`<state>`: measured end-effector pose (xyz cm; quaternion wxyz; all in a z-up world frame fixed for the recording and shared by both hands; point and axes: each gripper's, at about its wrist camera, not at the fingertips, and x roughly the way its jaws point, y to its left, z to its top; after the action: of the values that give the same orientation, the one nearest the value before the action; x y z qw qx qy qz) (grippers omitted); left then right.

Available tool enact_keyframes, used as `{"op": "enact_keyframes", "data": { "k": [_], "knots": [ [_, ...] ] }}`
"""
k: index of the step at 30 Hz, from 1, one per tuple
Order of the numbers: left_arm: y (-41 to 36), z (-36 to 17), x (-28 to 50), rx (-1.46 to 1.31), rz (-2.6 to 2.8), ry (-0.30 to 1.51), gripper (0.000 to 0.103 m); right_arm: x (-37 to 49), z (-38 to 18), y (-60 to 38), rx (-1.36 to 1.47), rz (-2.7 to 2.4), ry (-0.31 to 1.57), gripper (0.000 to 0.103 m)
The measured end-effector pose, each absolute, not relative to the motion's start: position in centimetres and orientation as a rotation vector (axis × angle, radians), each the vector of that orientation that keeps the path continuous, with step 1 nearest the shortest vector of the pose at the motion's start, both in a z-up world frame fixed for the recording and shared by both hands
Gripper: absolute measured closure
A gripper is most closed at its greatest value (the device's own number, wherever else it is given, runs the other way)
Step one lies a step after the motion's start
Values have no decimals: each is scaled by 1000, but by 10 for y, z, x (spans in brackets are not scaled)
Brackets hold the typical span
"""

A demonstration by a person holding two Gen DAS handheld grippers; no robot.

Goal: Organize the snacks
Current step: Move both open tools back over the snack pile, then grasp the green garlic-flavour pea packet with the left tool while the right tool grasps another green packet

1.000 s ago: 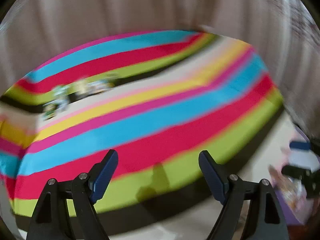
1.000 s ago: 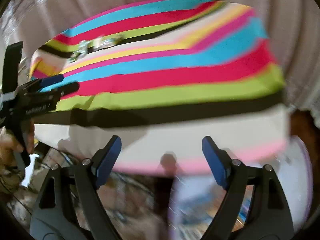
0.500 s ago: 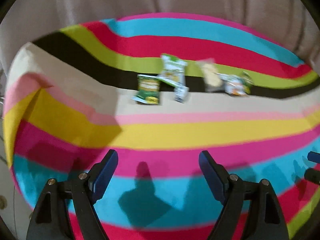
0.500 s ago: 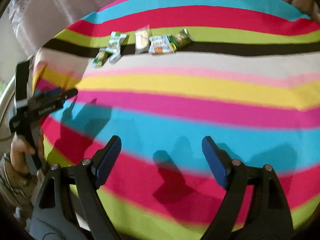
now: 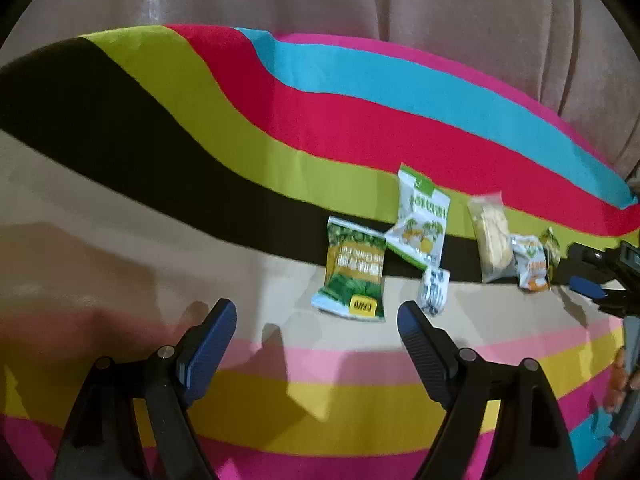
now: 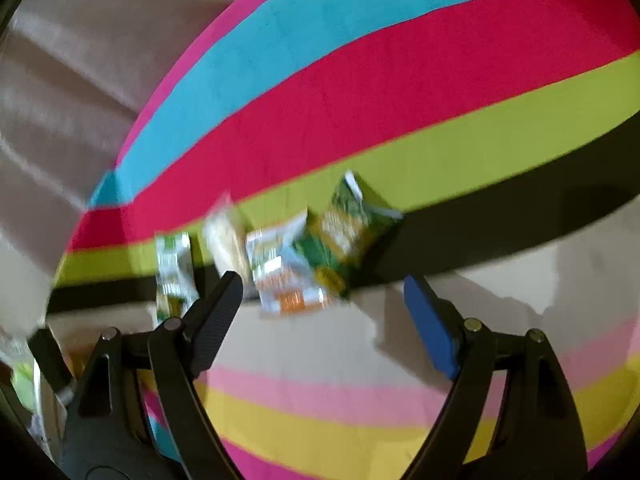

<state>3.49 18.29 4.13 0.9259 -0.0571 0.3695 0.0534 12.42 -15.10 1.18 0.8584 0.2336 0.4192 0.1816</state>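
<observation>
Left wrist view: approach step, nothing picked yet. The left gripper [image 5: 316, 318] has jaws spread and empty, just short of the dark green packet [image 5: 354, 274]. Six snack packets counted along the black stripe [image 5: 160, 160]: the dark green one, a white-green one [image 5: 420, 220], a small blue-white one [image 5: 434, 290], a clear biscuit pack [image 5: 492, 236], an orange-white one [image 5: 530, 262], a small green one [image 5: 552, 244].

Right wrist view: blurred. The right gripper [image 6: 324, 296] has jaws spread and empty, near the orange-white packet [image 6: 286, 280]. Four packets discernible. Judged next: descend, straddle one packet, close.

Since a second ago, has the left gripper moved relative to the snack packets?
Yes. The left gripper has closed in on the snack packets: they were tiny at the far left of the striped cloth, and now lie just beyond its open fingers.
</observation>
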Motion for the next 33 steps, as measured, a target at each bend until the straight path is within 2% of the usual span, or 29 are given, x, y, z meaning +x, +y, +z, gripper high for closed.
{"op": "enact_keyframes", "data": {
  "k": [5, 7, 9, 10, 15, 20, 33],
  "knots": [
    [189, 35, 44, -143, 127, 757, 19, 143, 5, -130, 487, 325, 851, 19],
    [189, 34, 45, -150, 122, 754, 19, 146, 4, -126, 485, 297, 842, 28],
    [189, 32, 48, -137, 133, 754, 19, 149, 0, -123, 470, 276, 843, 60],
    [189, 32, 50, -136, 137, 757, 19, 147, -1, -125, 482, 287, 836, 62],
    [190, 31, 62, -148, 129, 763, 19, 141, -10, -138, 557, 297, 806, 63],
    [174, 21, 87, -105, 131, 841, 19, 140, -11, -121, 501, 330, 808, 63],
    [170, 8, 116, -73, 146, 892, 19, 146, -4, -117, 460, 329, 819, 60]
  ]
}}
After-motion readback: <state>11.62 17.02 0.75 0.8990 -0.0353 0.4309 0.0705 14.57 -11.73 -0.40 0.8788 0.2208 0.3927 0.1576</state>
